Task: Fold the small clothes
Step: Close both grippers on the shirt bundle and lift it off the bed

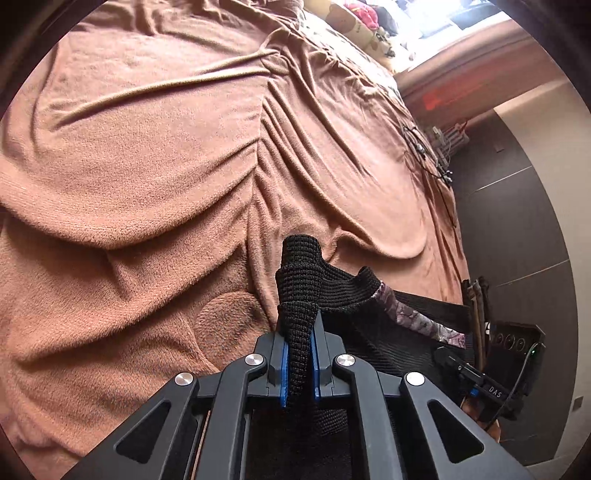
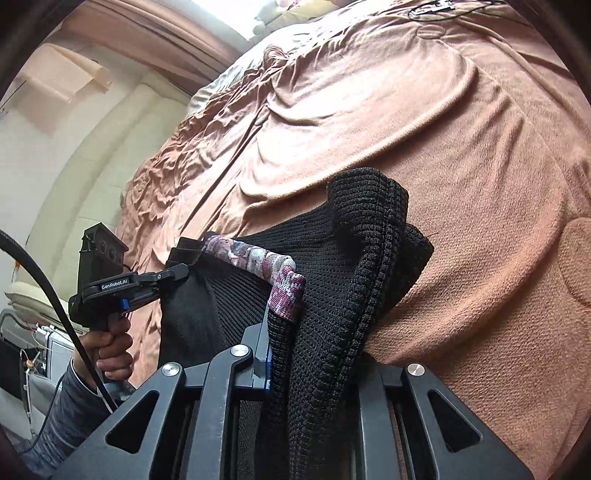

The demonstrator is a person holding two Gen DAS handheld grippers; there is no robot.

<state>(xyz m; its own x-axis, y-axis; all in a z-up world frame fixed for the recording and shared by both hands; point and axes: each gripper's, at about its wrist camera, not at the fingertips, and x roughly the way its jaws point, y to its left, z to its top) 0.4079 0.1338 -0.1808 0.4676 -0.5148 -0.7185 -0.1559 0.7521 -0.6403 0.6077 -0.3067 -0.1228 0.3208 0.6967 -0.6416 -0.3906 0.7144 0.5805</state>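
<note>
A black ribbed knit garment [image 1: 369, 306] with floral trim is clamped by the left gripper [image 1: 300, 354] and right gripper [image 2: 314, 354] above the rumpled brown fleece blanket [image 1: 147, 166].

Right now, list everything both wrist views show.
black knit garment: one, black with a floral purple trim, held up over the bed between both tools
blanket: one, rust-brown, covering the bed
black cable: one, black, on the blanket's far edge
pillows: count unclear, patterned cream, at the bed's far end
left tool: one, black with blue pads, shut on the garment
right tool: one, black, shut on the garment
hand: one, gripping the left tool's handle
</note>
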